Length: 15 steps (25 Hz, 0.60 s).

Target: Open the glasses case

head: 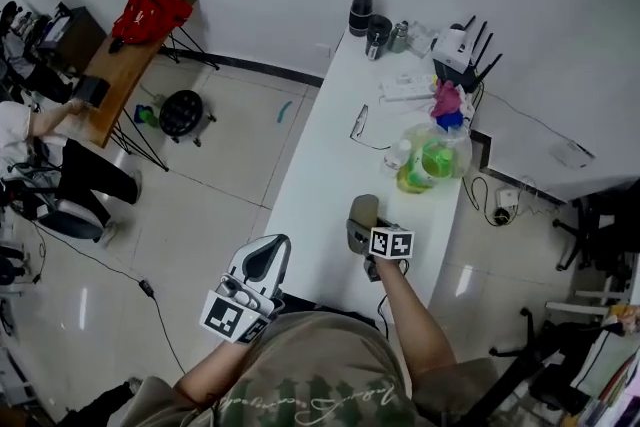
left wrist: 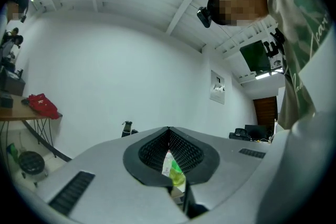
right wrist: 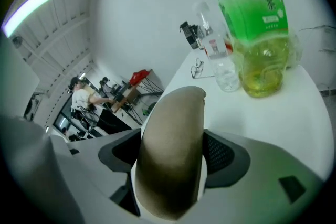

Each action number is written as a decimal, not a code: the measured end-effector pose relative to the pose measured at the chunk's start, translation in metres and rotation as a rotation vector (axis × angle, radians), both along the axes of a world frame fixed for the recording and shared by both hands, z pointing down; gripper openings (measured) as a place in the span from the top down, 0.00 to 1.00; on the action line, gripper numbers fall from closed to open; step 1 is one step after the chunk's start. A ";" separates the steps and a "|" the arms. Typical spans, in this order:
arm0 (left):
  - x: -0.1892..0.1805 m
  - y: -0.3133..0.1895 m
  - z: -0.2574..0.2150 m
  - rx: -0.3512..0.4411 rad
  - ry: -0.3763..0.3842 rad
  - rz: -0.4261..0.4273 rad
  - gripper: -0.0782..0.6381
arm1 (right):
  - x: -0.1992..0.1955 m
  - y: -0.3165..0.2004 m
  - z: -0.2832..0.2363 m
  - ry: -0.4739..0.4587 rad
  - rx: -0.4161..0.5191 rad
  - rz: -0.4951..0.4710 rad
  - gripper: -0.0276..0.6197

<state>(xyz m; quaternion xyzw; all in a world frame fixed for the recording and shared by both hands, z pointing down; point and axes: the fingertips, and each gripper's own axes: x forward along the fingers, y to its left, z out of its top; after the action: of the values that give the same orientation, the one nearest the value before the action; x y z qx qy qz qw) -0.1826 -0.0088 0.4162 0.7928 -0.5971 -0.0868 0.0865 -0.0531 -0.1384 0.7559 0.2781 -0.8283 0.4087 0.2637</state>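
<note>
The glasses case (right wrist: 173, 155) is a closed tan-grey oblong shell. My right gripper (right wrist: 173, 165) is shut on it, jaws clamped on both long sides. In the head view the glasses case (head: 362, 213) hangs a little above the near end of the white table (head: 320, 165), with the right gripper (head: 372, 237) behind it. My left gripper (head: 262, 260) is to the left, off the table's near-left corner, and holds nothing. In the left gripper view its jaws are together and the left gripper (left wrist: 170, 152) points level toward the wall.
A large green tea bottle (right wrist: 257, 23) and a small clear bottle (right wrist: 220, 60) stand mid-table on the right. Loose glasses (head: 360, 123) lie beyond. Flasks (head: 360, 10), a power strip (head: 408, 90) and a router (head: 458, 50) fill the far end. A person sits at a desk (head: 110, 80) at left.
</note>
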 end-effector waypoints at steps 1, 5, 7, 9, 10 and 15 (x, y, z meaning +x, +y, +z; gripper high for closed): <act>0.001 -0.002 0.003 -0.010 -0.008 0.011 0.88 | -0.001 0.002 -0.016 -0.031 0.021 0.002 0.42; 0.016 -0.014 -0.001 0.009 -0.018 0.074 0.88 | -0.006 0.007 -0.090 -0.160 0.138 -0.013 0.42; 0.027 -0.019 -0.007 0.032 -0.010 0.104 0.88 | -0.005 0.011 -0.129 -0.219 0.193 -0.016 0.42; 0.038 -0.023 -0.012 0.054 -0.003 0.127 0.88 | -0.001 0.017 -0.167 -0.280 0.242 -0.015 0.42; 0.043 -0.024 -0.013 0.058 -0.005 0.140 0.88 | 0.002 0.020 -0.185 -0.313 0.263 -0.011 0.42; 0.068 -0.028 -0.012 0.059 -0.015 0.222 0.88 | 0.024 0.040 -0.262 -0.483 0.325 0.017 0.42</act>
<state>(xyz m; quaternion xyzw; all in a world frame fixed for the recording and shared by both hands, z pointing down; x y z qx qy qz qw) -0.1143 -0.0372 0.4037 0.8568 -0.5035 -0.0880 0.0677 -0.0295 -0.0983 0.4944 0.2183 -0.9193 0.3274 0.0072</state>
